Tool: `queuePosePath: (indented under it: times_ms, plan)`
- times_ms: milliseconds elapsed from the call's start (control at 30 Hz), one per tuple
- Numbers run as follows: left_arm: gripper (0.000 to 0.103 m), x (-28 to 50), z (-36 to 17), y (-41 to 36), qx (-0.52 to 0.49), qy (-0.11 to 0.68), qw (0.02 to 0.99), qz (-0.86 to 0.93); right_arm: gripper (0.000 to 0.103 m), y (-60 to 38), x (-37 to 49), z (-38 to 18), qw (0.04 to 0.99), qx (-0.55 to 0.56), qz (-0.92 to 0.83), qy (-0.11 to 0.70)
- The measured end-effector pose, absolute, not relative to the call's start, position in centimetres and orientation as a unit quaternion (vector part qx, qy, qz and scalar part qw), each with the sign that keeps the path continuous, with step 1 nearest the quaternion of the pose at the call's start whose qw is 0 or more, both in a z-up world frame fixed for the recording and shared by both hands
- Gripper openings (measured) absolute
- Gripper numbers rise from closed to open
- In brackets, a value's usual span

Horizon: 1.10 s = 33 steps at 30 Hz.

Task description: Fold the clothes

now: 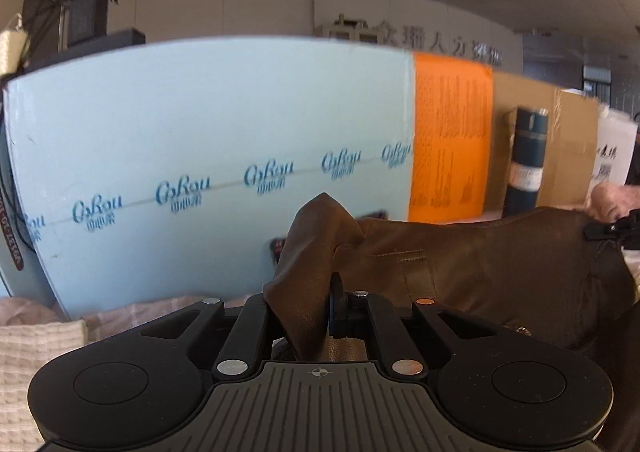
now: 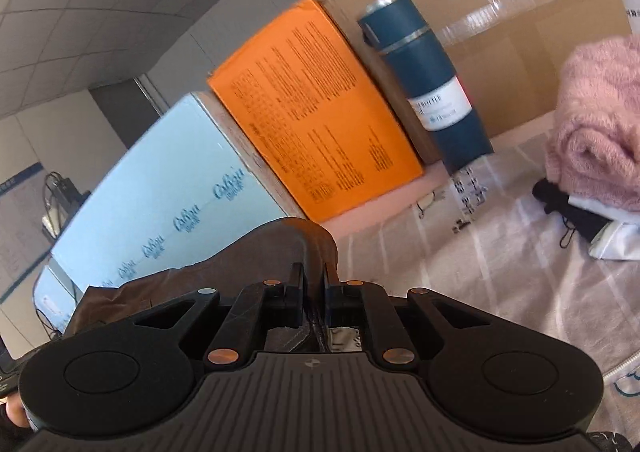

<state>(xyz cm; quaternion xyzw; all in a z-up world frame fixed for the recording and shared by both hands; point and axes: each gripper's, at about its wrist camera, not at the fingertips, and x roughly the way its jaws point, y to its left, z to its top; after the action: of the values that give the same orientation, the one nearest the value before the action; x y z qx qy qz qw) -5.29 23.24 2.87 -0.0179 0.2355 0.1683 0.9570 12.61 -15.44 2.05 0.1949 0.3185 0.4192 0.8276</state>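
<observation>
A brown leather-like garment (image 1: 480,272) hangs stretched between my two grippers, lifted above the bed. My left gripper (image 1: 316,292) is shut on one bunched corner of it, which sticks up between the fingers. My right gripper (image 2: 314,284) is shut on another edge of the same garment (image 2: 240,264), which trails off to the left. The right gripper also shows at the right edge of the left wrist view (image 1: 616,230), clamped on the cloth.
A light blue box (image 1: 200,171), an orange box (image 2: 316,107), a cardboard box (image 2: 500,11) and a dark blue bottle (image 2: 432,83) stand along the back. A folded pink sweater (image 2: 600,123) lies on a pink checked sheet (image 2: 480,272), beside a black and white item (image 2: 580,211).
</observation>
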Motion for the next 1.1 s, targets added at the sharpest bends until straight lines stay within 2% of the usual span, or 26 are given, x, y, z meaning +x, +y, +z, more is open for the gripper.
queuePosePath:
  times_ms: [67,133,200,300,333,400,467,567,700,800,867,900,933,967,1000,1033,1100]
  plan:
    - [0.012,-3.9,0.9,24.2,-0.028,0.267,0.947,0.178,0.009,-14.4,14.2,0.2,0.818,0.192,0.411,0.354]
    - [0.025,-3.6,-0.5,25.1,-0.038,0.277,0.941,0.193,0.013,-13.9,15.3,-1.1,0.81,0.188,0.405,0.379]
    - [0.046,-4.4,-0.6,25.8,-0.052,0.273,0.938,0.207,0.032,-14.2,15.5,-1.4,0.807,0.193,0.403,0.387]
    - [0.067,-7.7,1.1,26.7,-0.068,0.237,0.941,0.23,0.056,-15.3,14.5,-0.5,0.818,0.195,0.398,0.367]
    - [0.07,-9.0,1.8,27.0,-0.073,0.222,0.943,0.236,0.06,-15.7,14.2,0.0,0.82,0.195,0.402,0.358]
    - [0.082,-12.5,2.6,28.0,-0.107,0.201,0.943,0.243,0.069,-16.3,13.4,0.8,0.815,0.202,0.422,0.342]
    - [0.084,-16.0,2.4,28.6,-0.152,0.195,0.94,0.236,0.073,-16.9,12.6,1.6,0.806,0.21,0.447,0.327]
    - [0.085,-20.9,1.0,28.1,-0.211,0.203,0.934,0.205,0.084,-16.9,10.6,3.1,0.79,0.212,0.486,0.307]
    - [0.089,-24.9,-1.1,26.4,-0.256,0.222,0.923,0.185,0.089,-16.1,6.5,5.5,0.772,0.188,0.543,0.271]
    - [0.089,-25.4,-2.1,25.8,-0.257,0.245,0.921,0.163,0.089,-15.0,3.9,6.5,0.777,0.147,0.55,0.269]
    - [0.089,-25.4,-2.6,25.7,-0.258,0.25,0.921,0.151,0.089,-14.6,2.7,6.4,0.777,0.127,0.552,0.275]
    - [0.082,-25.4,-2.6,25.6,-0.256,0.249,0.923,0.141,0.089,-14.5,2.2,6.3,0.78,0.116,0.547,0.28]
    - [0.067,-25.4,-2.4,25.3,-0.249,0.247,0.926,0.139,0.089,-14.4,1.7,6.1,0.783,0.105,0.542,0.286]
    - [0.025,-25.2,-2.3,24.9,-0.231,0.252,0.928,0.146,0.086,-14.5,1.3,5.9,0.787,0.093,0.536,0.291]
    - [0.014,-25.1,-2.2,24.2,-0.204,0.255,0.932,0.158,0.085,-14.8,0.8,5.6,0.792,0.081,0.529,0.293]
    - [0.012,-25.2,-2.2,23.7,-0.186,0.25,0.937,0.157,0.082,-15.3,0.2,5.4,0.797,0.07,0.523,0.294]
    - [0.001,-25.7,-1.9,23.3,-0.179,0.231,0.945,0.15,0.06,-16.2,-1.0,5.1,0.811,0.046,0.506,0.29]
